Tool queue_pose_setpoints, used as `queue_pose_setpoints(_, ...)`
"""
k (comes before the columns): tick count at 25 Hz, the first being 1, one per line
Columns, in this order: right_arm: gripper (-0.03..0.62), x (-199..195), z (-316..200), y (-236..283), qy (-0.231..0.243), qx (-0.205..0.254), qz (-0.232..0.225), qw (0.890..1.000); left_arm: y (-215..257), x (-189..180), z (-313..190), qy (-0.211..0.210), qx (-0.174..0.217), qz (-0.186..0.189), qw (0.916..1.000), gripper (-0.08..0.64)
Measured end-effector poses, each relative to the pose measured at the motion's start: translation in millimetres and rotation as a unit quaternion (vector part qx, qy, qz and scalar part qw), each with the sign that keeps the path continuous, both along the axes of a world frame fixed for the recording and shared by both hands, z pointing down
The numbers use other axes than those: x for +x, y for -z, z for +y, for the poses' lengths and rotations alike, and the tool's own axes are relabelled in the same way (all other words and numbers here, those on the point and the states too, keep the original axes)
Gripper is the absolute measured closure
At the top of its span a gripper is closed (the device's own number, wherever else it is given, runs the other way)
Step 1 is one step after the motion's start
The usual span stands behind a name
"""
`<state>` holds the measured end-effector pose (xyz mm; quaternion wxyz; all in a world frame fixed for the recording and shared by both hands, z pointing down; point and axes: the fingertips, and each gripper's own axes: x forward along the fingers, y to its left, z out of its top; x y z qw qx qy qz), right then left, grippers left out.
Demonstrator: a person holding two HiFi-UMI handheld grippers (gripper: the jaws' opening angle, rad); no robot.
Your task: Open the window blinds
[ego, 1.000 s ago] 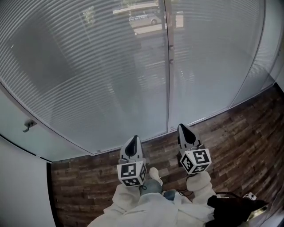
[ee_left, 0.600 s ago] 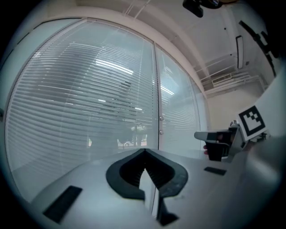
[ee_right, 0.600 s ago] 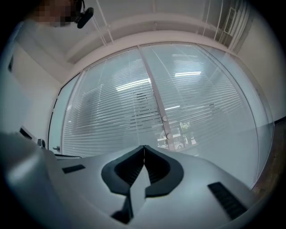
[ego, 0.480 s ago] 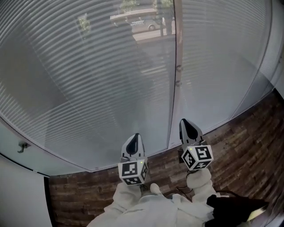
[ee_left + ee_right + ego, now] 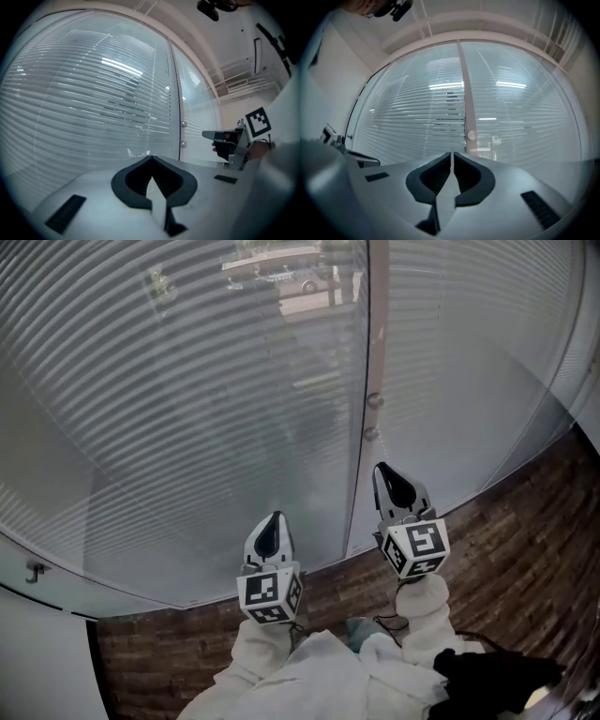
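Left tongs (image 5: pixel 274 517) and right tongs (image 5: pixel 381 468) are both closed and empty; best spread the right pair before reaching the round silver knob (image 5: pixel 375 401) beside the grey slatted window blinds (image 5: pixel 187 381).

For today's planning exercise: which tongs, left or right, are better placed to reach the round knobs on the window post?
Probably right: right tongs point near the round metal knobs; left tongs sit farther aside.

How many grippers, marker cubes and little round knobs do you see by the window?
Grey grippers with black jaws: 2, left and right
Black-and-white marker cubes: 2
Round silver knobs: 2
Total: 6
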<state>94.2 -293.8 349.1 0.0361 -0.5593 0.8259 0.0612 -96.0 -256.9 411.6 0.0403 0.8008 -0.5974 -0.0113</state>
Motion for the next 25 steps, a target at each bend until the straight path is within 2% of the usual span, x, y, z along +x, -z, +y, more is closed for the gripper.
queue_pose_setpoints(2,0.552,6,-18,19,-0.003,0.027,0.079,0.996,4,11,-10,-0.001,0.007,-0.005,1.0000,0.560)
queue_pose_setpoints(3,0.502,8,-27,30,-0.010,0.043,0.131,0.990,7,17,-16,-0.001,0.011,-0.009,0.9999,0.560)
queue_pose_setpoints(4,0.487,10,-36,39,-0.022,0.058,0.193,0.979,10,22,-22,-0.001,0.016,-0.011,0.9998,0.560)
queue_pose_setpoints(5,0.481,12,-45,46,-0.037,0.071,0.261,0.962,13,28,-26,-0.002,0.019,-0.010,0.9998,0.560)
queue_pose_setpoints(7,0.479,13,-60,52,-0.060,0.089,0.385,0.917,16,39,-30,-0.008,0.024,-0.006,0.9997,0.560)
queue_pose_setpoints(8,0.476,12,-67,53,-0.061,0.093,0.432,0.895,17,43,-31,-0.011,0.026,-0.007,0.9996,0.560)
queue_pose_setpoints(13,0.448,4,-90,40,-0.026,0.095,0.601,0.793,14,51,-35,-0.011,0.020,-0.013,0.9996,0.560)
queue_pose_setpoints(15,0.448,5,-99,34,-0.031,0.101,0.637,0.763,13,50,-38,-0.005,0.020,-0.010,0.9997,0.560)
queue_pose_setpoints(19,0.449,8,-113,35,-0.070,0.113,0.664,0.735,10,47,-46,0.000,0.019,-0.010,0.9998,0.560)
queue_pose_setpoints(21,0.456,9,-114,35,-0.084,0.111,0.668,0.731,7,46,-49,0.001,0.019,-0.010,0.9998,0.560)
queue_pose_setpoints(22,0.456,9,-115,35,-0.087,0.108,0.665,0.734,6,45,-51,0.003,0.018,-0.010,0.9998,0.560)
queue_pose_setpoints(23,0.457,8,-116,35,-0.087,0.102,0.656,0.743,5,44,-52,0.004,0.016,-0.009,0.9998,0.560)
queue_pose_setpoints(24,0.457,8,-117,36,-0.084,0.095,0.641,0.757,4,43,-54,0.005,0.015,-0.008,0.9998,0.560)
queue_pose_setpoints(25,0.457,7,-118,37,-0.077,0.086,0.620,0.776,4,43,-55,0.006,0.014,-0.007,0.9999,0.560)
